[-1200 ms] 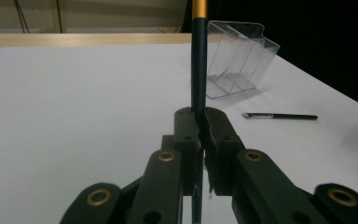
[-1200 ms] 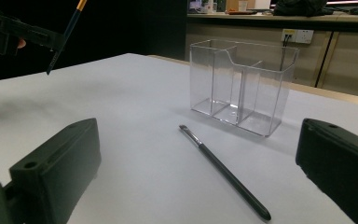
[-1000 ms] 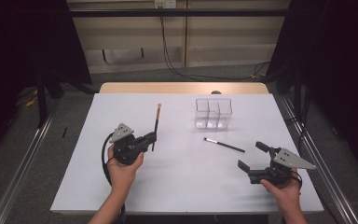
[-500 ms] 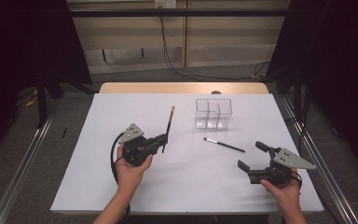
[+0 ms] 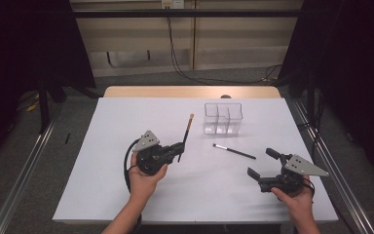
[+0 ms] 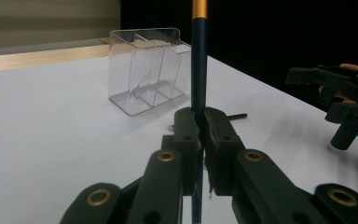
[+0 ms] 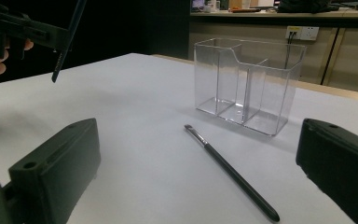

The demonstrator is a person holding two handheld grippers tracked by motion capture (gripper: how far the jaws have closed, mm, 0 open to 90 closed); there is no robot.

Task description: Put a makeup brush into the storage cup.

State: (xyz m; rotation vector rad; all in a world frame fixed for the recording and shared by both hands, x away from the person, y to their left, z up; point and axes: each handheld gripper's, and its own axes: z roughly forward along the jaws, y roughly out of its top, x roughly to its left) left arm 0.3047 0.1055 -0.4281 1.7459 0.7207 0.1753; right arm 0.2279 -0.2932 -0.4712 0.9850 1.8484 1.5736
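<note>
Overhead, brush (image 5: 187,131) in left tool (image 5: 179,152), tip toward organizer (image 5: 222,118).

no legible text, labels, brands or numbers on anything in view

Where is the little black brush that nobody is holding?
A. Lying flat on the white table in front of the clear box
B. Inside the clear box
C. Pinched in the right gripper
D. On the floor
A: the black brush lies flat on the white table, just in front of the clear box, and the open right gripper is not touching it.
</note>
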